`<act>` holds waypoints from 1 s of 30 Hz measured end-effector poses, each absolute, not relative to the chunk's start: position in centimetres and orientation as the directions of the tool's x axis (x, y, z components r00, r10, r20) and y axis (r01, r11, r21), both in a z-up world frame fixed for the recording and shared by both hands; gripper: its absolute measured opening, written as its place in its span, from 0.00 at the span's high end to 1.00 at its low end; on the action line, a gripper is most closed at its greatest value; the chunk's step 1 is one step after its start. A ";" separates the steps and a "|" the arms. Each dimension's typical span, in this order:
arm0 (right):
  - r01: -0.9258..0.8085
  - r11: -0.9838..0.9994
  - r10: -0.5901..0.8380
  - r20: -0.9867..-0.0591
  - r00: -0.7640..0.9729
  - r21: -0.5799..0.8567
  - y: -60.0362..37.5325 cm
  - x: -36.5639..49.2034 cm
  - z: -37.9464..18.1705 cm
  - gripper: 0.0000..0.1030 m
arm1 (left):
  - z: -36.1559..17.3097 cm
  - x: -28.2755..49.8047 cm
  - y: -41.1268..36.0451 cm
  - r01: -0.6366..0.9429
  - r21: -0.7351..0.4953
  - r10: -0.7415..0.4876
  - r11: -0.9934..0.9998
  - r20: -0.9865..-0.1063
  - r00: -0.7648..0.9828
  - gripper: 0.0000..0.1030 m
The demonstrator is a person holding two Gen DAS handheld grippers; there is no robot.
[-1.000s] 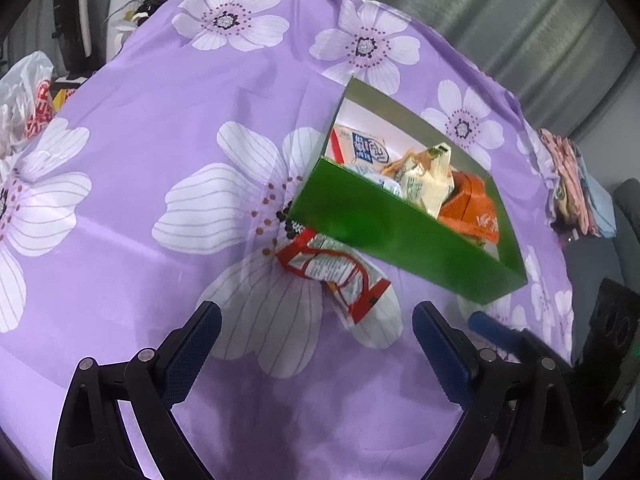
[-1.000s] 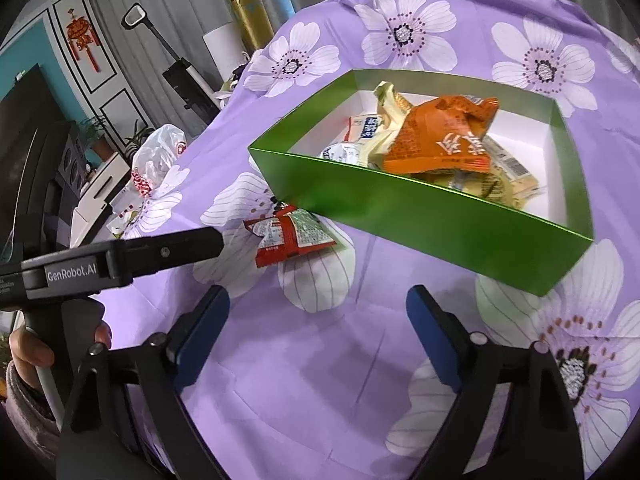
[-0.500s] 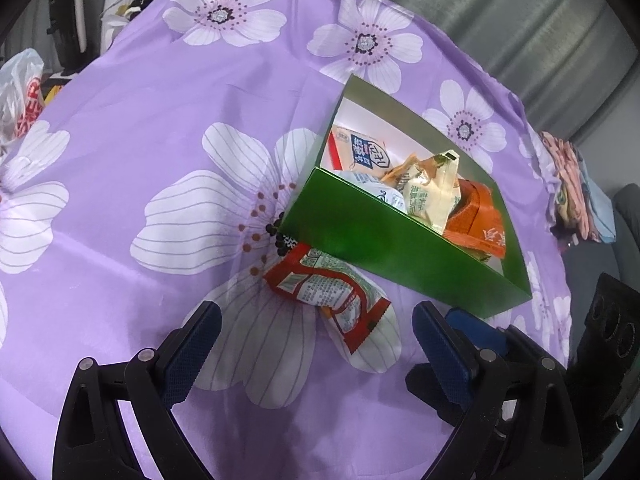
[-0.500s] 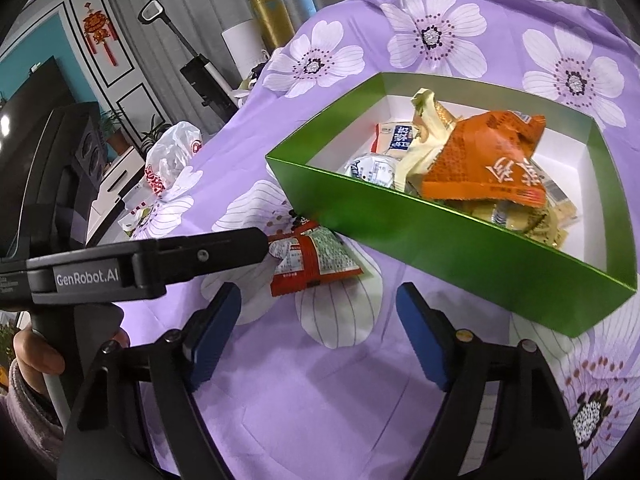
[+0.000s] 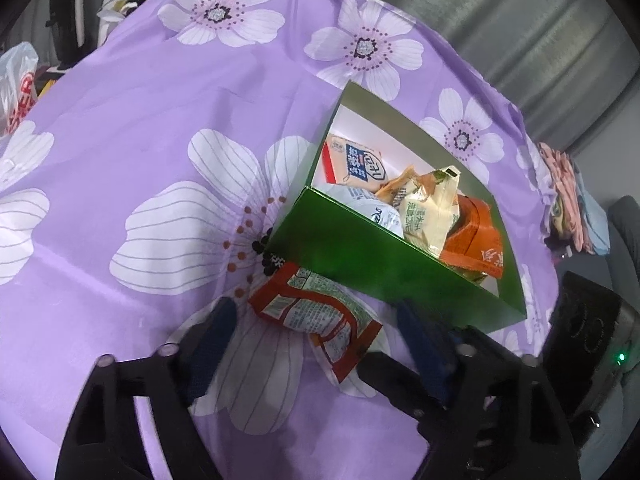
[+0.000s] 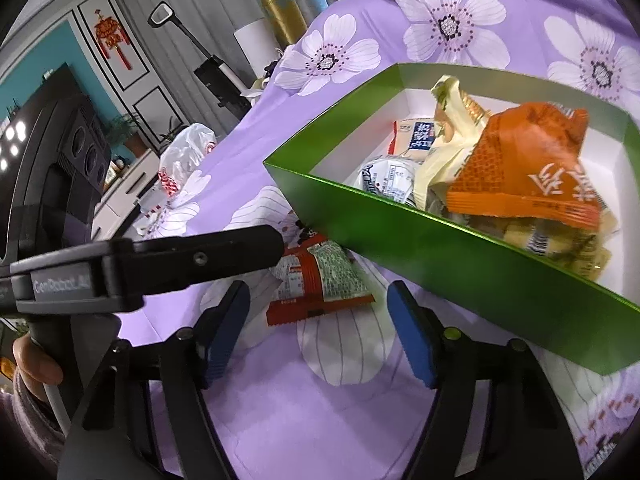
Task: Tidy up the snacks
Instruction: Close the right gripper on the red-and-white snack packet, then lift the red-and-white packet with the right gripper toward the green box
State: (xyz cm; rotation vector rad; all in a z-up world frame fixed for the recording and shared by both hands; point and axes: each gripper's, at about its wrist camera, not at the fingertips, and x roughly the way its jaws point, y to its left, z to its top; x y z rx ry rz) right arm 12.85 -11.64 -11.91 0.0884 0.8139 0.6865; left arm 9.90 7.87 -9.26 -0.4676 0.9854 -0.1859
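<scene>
A red and green snack packet [image 5: 316,312] lies flat on a purple tablecloth [image 5: 132,104] printed with white flowers, just outside the near wall of a green box [image 5: 384,264], touching or almost touching its corner. In the left wrist view the packet sits a little below centre, with the box at about two o'clock from it.

The left gripper [image 5: 316,330] comes in from six o'clock. Its jaws are closing, the packet lies partly between the blue pads [image 5: 216,328], and they do not press on it, so nothing is grasped. The right gripper [image 6: 318,320] also points at the packet from six o'clock in its own view. Its jaws are closing too, with the packet's near edge between them but untouched.

Inside the white-lined box lie an orange packet [image 6: 528,168], a pale yellow packet [image 5: 430,212], a white packet [image 6: 386,178] and a blue and white packet [image 5: 354,162], piled together.

In the right wrist view a hand [image 6: 34,364] at eight o'clock holds the left gripper's handle. A white plastic bag [image 6: 184,152] lies at the cloth's far edge, around ten o'clock.
</scene>
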 end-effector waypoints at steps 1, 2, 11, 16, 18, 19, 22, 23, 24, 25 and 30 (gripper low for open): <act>-0.528 0.780 0.601 -0.640 0.479 0.337 -11.5 13.2 -12.1 0.33 | -9.5 10.0 7.9 -0.062 -0.462 -0.360 0.885 -0.760 0.541 0.24; -0.525 0.778 0.605 -0.641 0.473 0.346 -11.4 13.5 -12.3 0.33 | -9.6 10.1 7.9 -0.062 -0.464 -0.362 0.884 -0.762 0.537 0.25; -0.571 0.708 0.672 -0.646 0.362 0.416 -9.1 13.3 -13.3 0.42 | -10.5 10.3 8.2 -0.064 -0.460 -0.366 0.885 -0.776 0.514 0.36; -0.612 0.699 0.657 -0.671 0.344 0.370 -8.0 12.1 -13.2 0.42 | -10.9 9.9 8.9 -0.071 -0.446 -0.353 0.892 -0.786 0.508 0.36; -0.588 0.725 0.634 -0.680 0.368 0.359 -8.4 12.4 -13.2 0.41 | -11.2 9.9 9.3 -0.081 -0.450 -0.352 0.889 -0.787 0.507 0.44; -0.575 0.734 0.629 -0.682 0.373 0.362 -8.5 12.6 -13.3 0.41 | -11.2 10.0 9.5 -0.085 -0.449 -0.349 0.890 -0.789 0.506 0.50; -0.576 0.730 0.633 -0.683 0.365 0.369 -8.7 13.1 -13.5 0.42 | -11.1 10.1 9.4 -0.074 -0.439 -0.345 0.896 -0.789 0.509 0.51; -0.584 0.722 0.639 -0.679 0.360 0.370 -8.5 13.3 -13.5 0.42 | -11.0 10.1 9.3 -0.067 -0.437 -0.345 0.897 -0.788 0.510 0.51; -0.588 0.716 0.646 -0.677 0.353 0.377 -8.4 13.5 -13.6 0.43 | -10.9 10.2 9.2 -0.064 -0.435 -0.344 0.898 -0.786 0.513 0.57; -0.590 0.706 0.655 -0.677 0.336 0.391 -8.1 13.8 -13.8 0.46 | -10.9 10.3 9.1 -0.065 -0.427 -0.336 0.902 -0.788 0.517 0.62; -0.598 0.707 0.648 -0.686 0.332 0.379 -7.5 14.1 -14.1 0.56 | -11.0 10.2 9.3 -0.083 -0.407 -0.305 0.910 -0.792 0.529 0.66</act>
